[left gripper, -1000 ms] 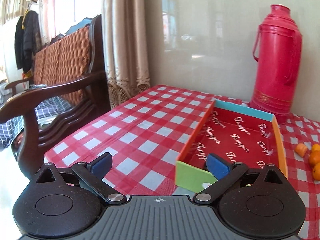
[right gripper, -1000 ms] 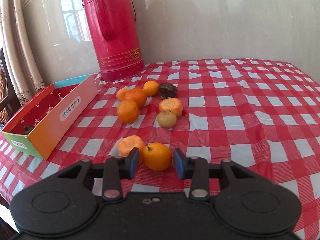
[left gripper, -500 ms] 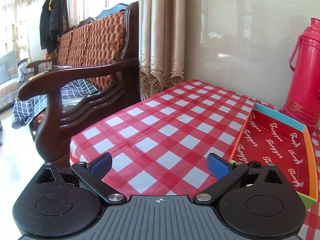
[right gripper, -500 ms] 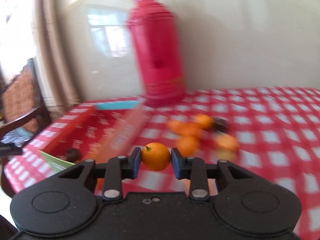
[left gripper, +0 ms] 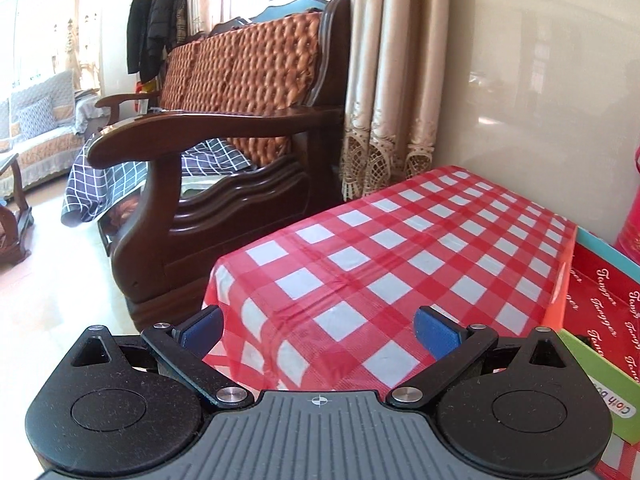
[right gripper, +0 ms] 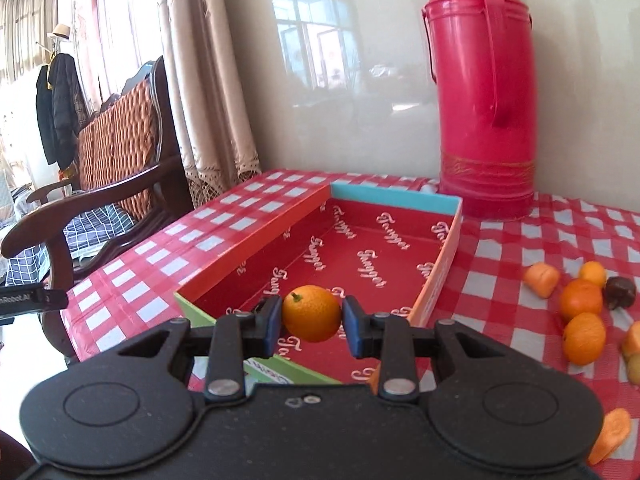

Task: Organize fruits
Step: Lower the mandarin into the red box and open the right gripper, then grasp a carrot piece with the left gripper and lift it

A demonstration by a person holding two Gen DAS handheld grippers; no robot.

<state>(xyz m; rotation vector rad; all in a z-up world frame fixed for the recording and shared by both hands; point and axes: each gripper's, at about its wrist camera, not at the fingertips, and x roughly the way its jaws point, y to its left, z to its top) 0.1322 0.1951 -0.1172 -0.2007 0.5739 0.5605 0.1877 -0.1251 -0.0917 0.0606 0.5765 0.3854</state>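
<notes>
My right gripper [right gripper: 311, 320] is shut on a small orange [right gripper: 311, 313] and holds it above the near end of the open red box [right gripper: 360, 256]. The box has an orange left wall, a blue far wall and a green near wall. More oranges [right gripper: 580, 300], carrot pieces [right gripper: 542, 279] and a dark fruit [right gripper: 619, 292] lie on the checked cloth to the right. My left gripper [left gripper: 318, 330] is open and empty over the table's left corner. The box's corner [left gripper: 600, 320] shows at the right edge of the left wrist view.
A tall red thermos [right gripper: 484, 92] stands behind the box against the wall. A wooden armchair [left gripper: 224, 128] with an orange cushion stands left of the table, beside curtains [left gripper: 388, 80]. The table's left edge [left gripper: 216, 280] drops to the floor.
My right gripper closed on the orange, lifted it off the cloth and carried it left over the box. My left gripper swung left, away from the box, staying open.
</notes>
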